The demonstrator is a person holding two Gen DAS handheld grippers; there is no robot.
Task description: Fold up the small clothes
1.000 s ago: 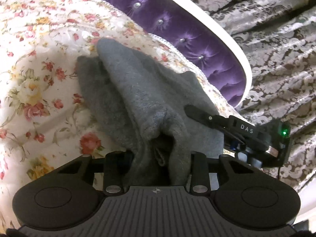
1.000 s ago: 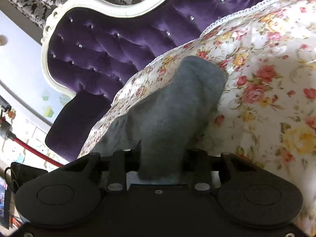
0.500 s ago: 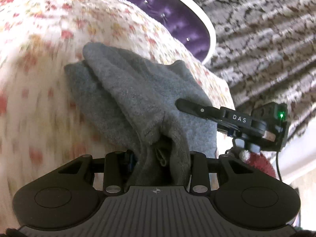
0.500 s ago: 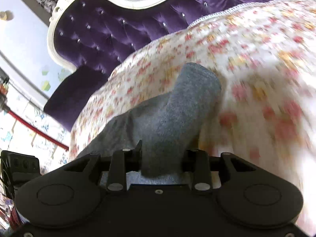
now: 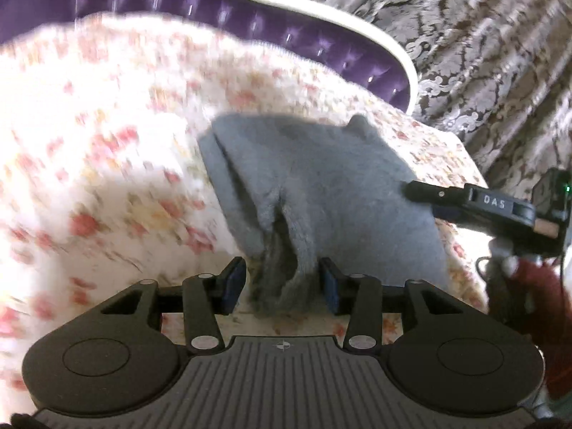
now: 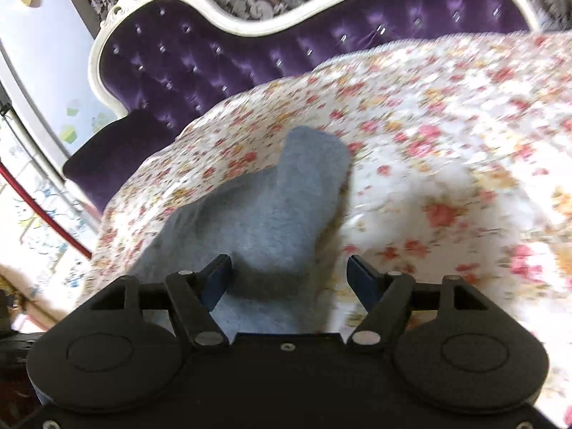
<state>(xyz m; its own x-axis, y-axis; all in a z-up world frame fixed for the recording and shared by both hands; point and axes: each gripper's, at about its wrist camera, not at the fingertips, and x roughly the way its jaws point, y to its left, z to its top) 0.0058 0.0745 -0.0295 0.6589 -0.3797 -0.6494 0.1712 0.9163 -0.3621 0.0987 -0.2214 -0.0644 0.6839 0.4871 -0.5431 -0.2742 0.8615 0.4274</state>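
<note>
A small grey fleece garment [image 5: 314,186] lies folded on the floral bedspread [image 5: 107,164]. My left gripper [image 5: 282,282] is open, with a bunched edge of the garment lying loose between its fingers. My right gripper [image 6: 289,275] is open too, its fingers wide on either side of the garment's [image 6: 264,214] near edge. The right gripper [image 5: 475,203] also shows in the left wrist view, at the garment's right side.
A purple tufted headboard [image 6: 200,57] with a white frame stands behind the bed. Patterned grey curtains [image 5: 493,35] hang beyond it. The bed's edge [image 6: 118,214] drops off at the left of the right wrist view.
Both grippers have opened and let go of the grey garment, which now rests on the bedspread. Both have drawn back a little; the views are blurred by motion.
</note>
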